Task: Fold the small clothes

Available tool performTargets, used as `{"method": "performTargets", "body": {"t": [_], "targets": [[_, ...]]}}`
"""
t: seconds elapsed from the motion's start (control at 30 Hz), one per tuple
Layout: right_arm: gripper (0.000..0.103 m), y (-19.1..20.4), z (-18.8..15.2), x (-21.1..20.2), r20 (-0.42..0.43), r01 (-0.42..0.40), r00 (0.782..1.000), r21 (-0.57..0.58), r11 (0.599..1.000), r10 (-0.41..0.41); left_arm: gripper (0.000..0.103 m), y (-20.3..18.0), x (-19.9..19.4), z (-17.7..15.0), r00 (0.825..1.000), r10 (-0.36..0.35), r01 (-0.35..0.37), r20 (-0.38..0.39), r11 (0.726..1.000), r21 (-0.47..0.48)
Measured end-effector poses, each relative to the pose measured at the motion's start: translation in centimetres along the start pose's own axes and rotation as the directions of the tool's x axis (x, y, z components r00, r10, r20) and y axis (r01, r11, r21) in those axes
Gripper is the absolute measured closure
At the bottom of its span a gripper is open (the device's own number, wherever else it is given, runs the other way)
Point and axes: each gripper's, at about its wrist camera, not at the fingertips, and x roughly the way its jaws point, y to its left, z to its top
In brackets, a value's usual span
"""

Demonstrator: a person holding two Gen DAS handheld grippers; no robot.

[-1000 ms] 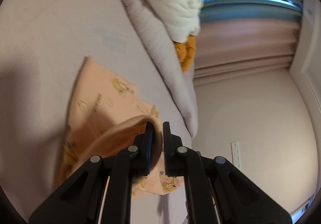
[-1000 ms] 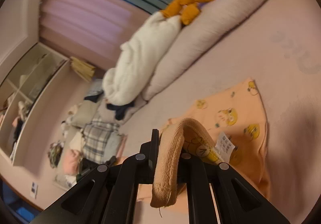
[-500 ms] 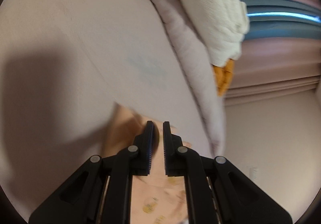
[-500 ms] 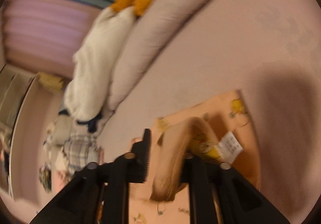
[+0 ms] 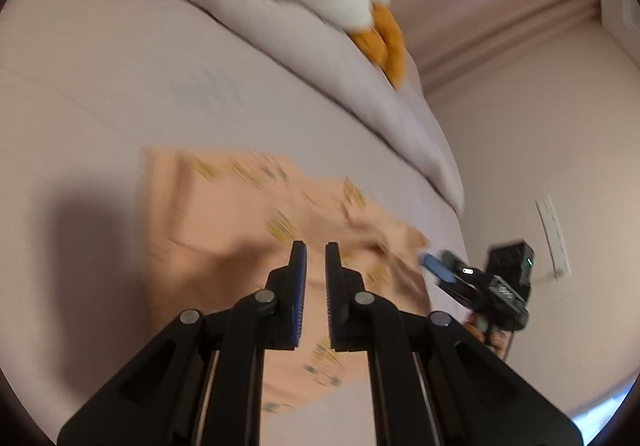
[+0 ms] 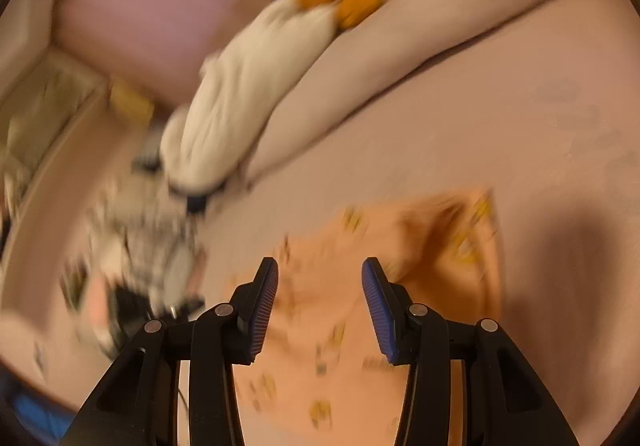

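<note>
The right tongs point(image 6: 320, 278) stand spread, their jaws having just been opening, and nothing sits between the blue pads: the peach garment point(image 6: 384, 294) lies on the bed below and beyond them. The left tongs point(image 5: 316, 266) are pressed together, and their own view shows no cloth caught between them, only a thin gap with the garment point(image 5: 248, 230) flat beneath. So the fold looks laid, and both tools seem clear of it.

To do this step well, I'd say lift straight away from the cloth so no pad drags the fresh fold open, then check that the edges line up before taking the next corner. A soft knit like this probably slides on the bed sheet point(image 5: 120, 94), so a light press along the crease would likely help.

Now the views. The left camera catches the right tongs point(image 5: 436, 268) out at the garment's right edge, with a bit of the person's hand point(image 5: 494, 338) gripping the handle, plus a wall socket point(image 5: 554, 238) beyond. The right camera shows none of that. Instead it gives the far left of the room: a blurred heap of laundry point(image 6: 148, 242) on the floor. Both views share the white plush toy point(image 6: 248, 94) lying on the long pillow point(image 6: 420, 30) at the far side of the bed.
</note>
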Motion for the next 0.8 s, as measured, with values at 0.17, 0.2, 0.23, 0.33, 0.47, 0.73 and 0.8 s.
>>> {"method": "performTargets", "body": {"t": [0.17,0.2,0.23,0.33,0.47,0.73,0.8], "targets": [[0.066,2.5,-2.4,4.0,-0.154,0.003,0.988,-0.126,0.992,-0.023,0.097,-2.5,5.2,-1.7,0.990,-0.026,0.036,-0.141,0.997,0.067],[0.066,2.7,-2.5,4.9,-0.178,0.011,0.983,-0.143,0.990,-0.037,0.097,-2.7,6.4,-1.9,0.986,-0.013,0.026,-0.168,0.997,0.075],[0.067,3.0,-2.3,5.8,-0.193,0.024,0.980,-0.155,0.988,-0.054,0.097,-2.8,7.5,-1.9,0.983,0.013,0.003,-0.181,0.996,0.085],[0.067,3.5,-0.9,8.0,-0.180,0.096,0.975,-0.183,0.978,-0.129,0.097,-2.3,9.9,0.4,0.987,0.053,-0.046,-0.155,0.998,0.049],[0.067,3.3,2.7,9.4,-0.043,0.267,0.960,-0.165,0.950,-0.277,0.097,-0.8,10.3,4.7,0.992,0.114,-0.116,-0.057,0.993,-0.035],[0.067,2.6,4.7,5.8,0.145,0.389,0.917,-0.123,0.913,-0.371,0.096,2.5,4.4,7.9,0.966,0.242,-0.232,0.092,0.967,-0.105],[0.067,3.0,3.7,5.4,0.129,0.380,0.923,-0.162,0.911,-0.362,0.096,2.6,3.0,7.6,0.966,0.237,-0.230,0.101,0.970,-0.079]]}}
